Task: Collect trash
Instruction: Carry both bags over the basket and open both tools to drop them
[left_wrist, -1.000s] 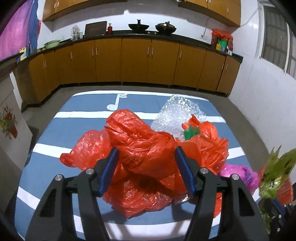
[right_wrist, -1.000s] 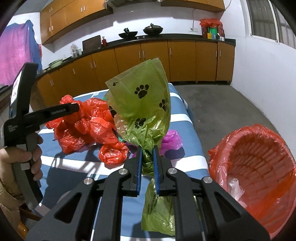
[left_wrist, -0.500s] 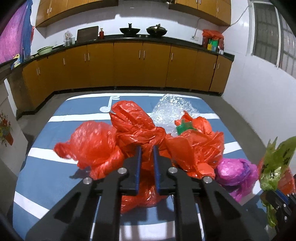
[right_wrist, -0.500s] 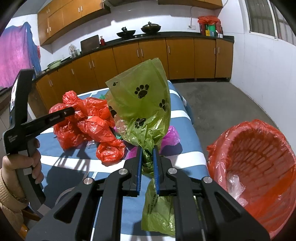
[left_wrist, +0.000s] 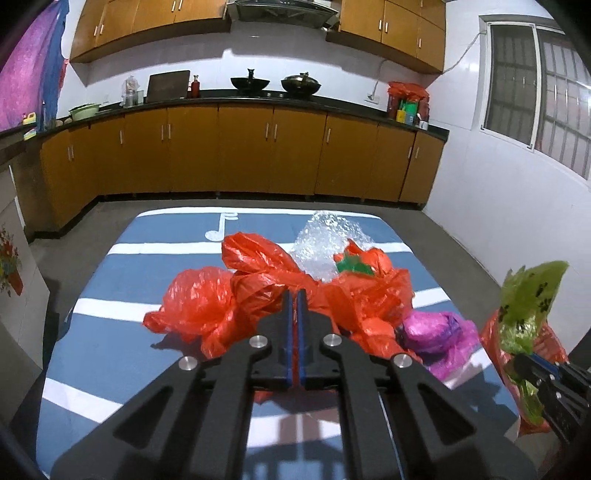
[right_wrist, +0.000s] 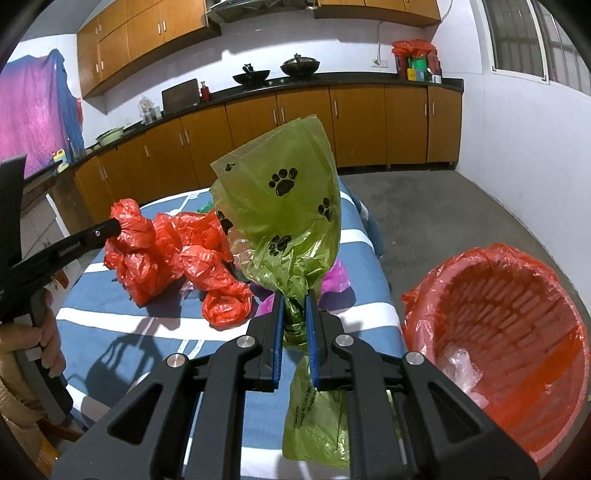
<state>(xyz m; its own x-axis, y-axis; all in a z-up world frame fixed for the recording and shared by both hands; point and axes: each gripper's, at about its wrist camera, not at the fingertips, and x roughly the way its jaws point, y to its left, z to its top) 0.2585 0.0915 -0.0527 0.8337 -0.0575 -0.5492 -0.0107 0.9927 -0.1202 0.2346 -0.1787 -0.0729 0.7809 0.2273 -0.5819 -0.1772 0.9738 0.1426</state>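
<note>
Kitchen table (left_wrist: 110, 332): left hand-held gripper (left_wrist: 294, 295) pinching red bag (left_wrist: 207, 306).

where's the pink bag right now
The pink bag lies on the striped table at the right end of the pile, beside the red bags; in the right wrist view it peeks from behind the green paw-print bag.

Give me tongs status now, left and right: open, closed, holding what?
Left tongs: closed, pinching the red plastic bag.
Right tongs: closed on the green paw-print bag.
</note>
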